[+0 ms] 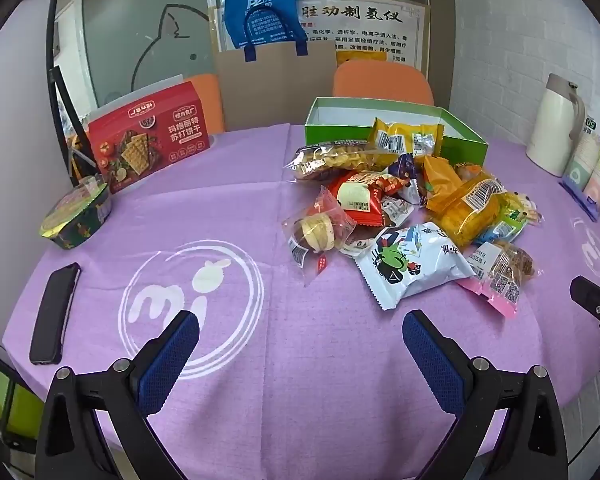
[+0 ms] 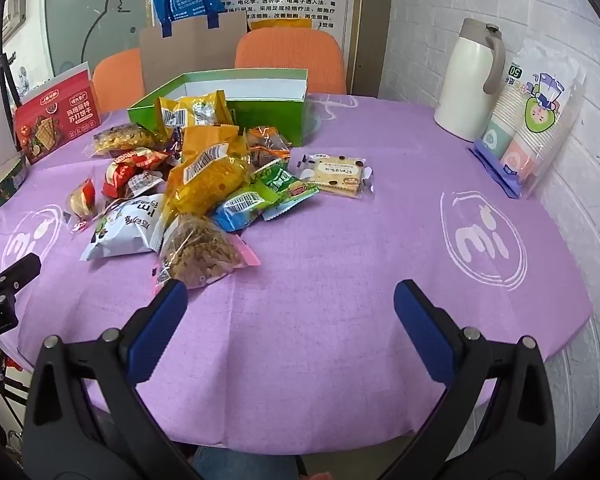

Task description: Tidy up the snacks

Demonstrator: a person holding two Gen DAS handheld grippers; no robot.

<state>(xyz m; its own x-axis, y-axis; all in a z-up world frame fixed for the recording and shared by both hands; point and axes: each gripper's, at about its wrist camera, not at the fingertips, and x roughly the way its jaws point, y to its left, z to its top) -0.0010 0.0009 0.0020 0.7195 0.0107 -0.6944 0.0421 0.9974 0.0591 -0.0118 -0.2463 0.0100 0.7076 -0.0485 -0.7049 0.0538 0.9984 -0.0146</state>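
- Left gripper (image 1: pixel 300 334): black plastic frame, two fingers faced with blue textured pads (image 1: pixel 168 360), round silver screws at the joints.
- Right gripper (image 2: pixel 290 306): identical build; black arms, blue pads (image 2: pixel 424 336), silver screw heads.

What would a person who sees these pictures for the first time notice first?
The eye goes first to the bright heap of snack packets in the middle of the purple tablecloth, spilling out in front of an open green box. Next comes the red cracker box standing at the far left, and the white jug beside a pack of paper cups at the right. Both grippers, left and right, are open and empty.
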